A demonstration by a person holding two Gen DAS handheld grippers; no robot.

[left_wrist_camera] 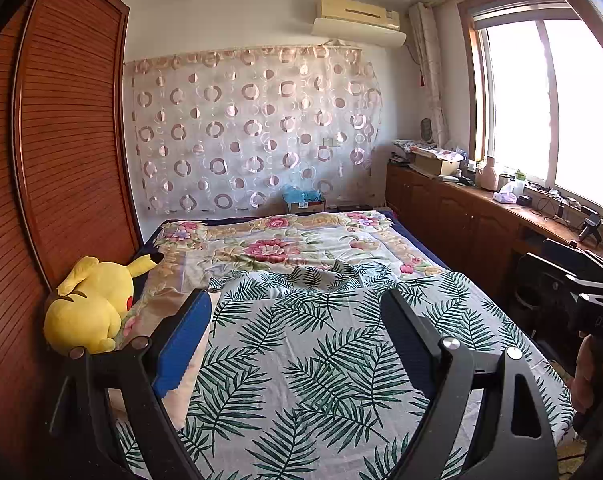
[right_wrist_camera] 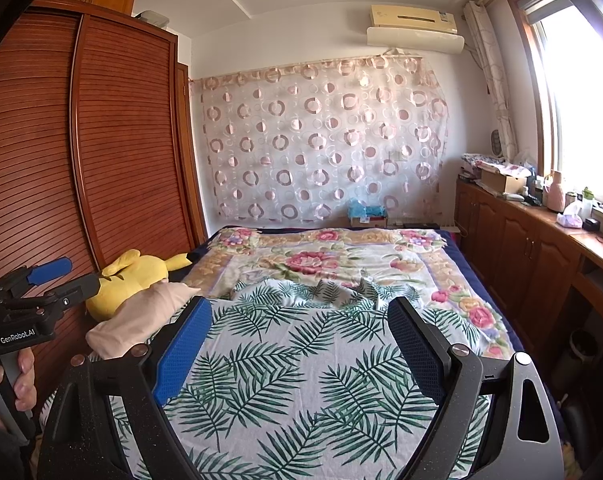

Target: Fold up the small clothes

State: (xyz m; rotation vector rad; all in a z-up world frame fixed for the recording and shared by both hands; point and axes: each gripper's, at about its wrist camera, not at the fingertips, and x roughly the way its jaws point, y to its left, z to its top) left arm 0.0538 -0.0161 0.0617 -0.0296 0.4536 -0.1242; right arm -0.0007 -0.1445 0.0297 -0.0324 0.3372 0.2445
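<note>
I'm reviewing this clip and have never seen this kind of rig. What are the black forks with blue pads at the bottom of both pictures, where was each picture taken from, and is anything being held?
Each fork is a hand-held two-finger gripper with a fisheye camera looking forward between its fingers. One picture comes from the left gripper, the other from the right gripper. Each view also catches the other tool at its edge, gripped by a hand.

Both point across a bed. On it lie a white cloth printed with green palm leaves, a floral quilt beyond it, a beige pillow and a yellow plush toy by the brown slatted wardrobe.

Both pairs of jaws stand wide open and hold nothing; no folding has begun.
</note>
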